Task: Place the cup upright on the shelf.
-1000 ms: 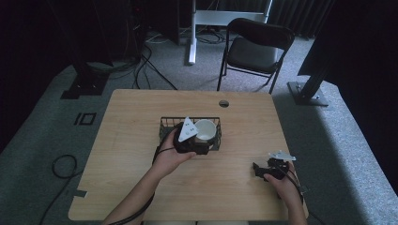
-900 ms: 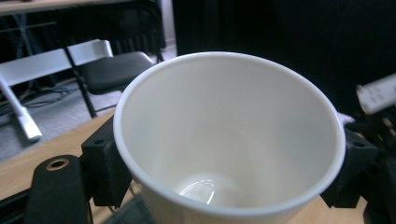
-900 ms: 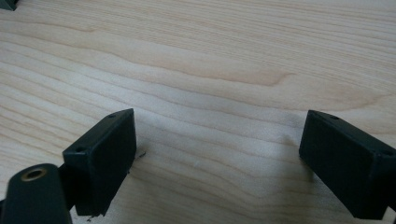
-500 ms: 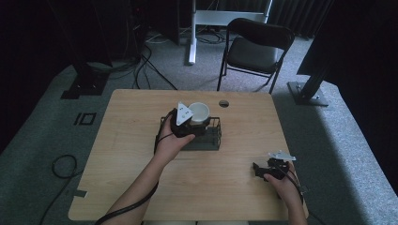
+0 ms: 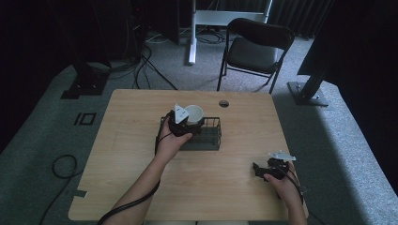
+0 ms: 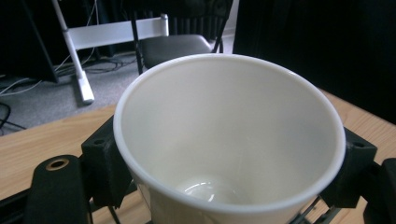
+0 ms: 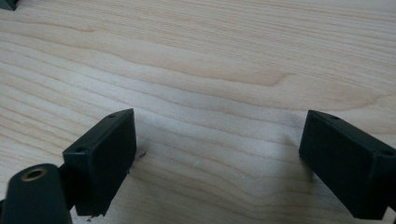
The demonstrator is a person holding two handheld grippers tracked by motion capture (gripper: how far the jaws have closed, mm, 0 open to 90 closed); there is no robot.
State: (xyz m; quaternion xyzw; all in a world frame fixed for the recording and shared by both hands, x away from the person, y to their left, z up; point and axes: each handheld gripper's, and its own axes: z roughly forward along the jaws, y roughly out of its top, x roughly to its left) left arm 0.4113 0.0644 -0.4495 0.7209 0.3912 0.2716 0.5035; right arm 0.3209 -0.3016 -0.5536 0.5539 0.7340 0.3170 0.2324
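White cup (image 5: 194, 114), gripped by the left claw (image 5: 187, 123), hangs over the wire basket (image 5: 212, 136) on the bench (image 5: 131, 117), likely needing a steady lowering next, while the right claw (image 5: 261, 169) rests open.

No readable text, label, brand, number or sign on anything.

Carried the cup (image 5: 194, 114) in the left gripper (image 5: 184, 123) from inside the basket (image 5: 212, 138), out over its far-left rim.
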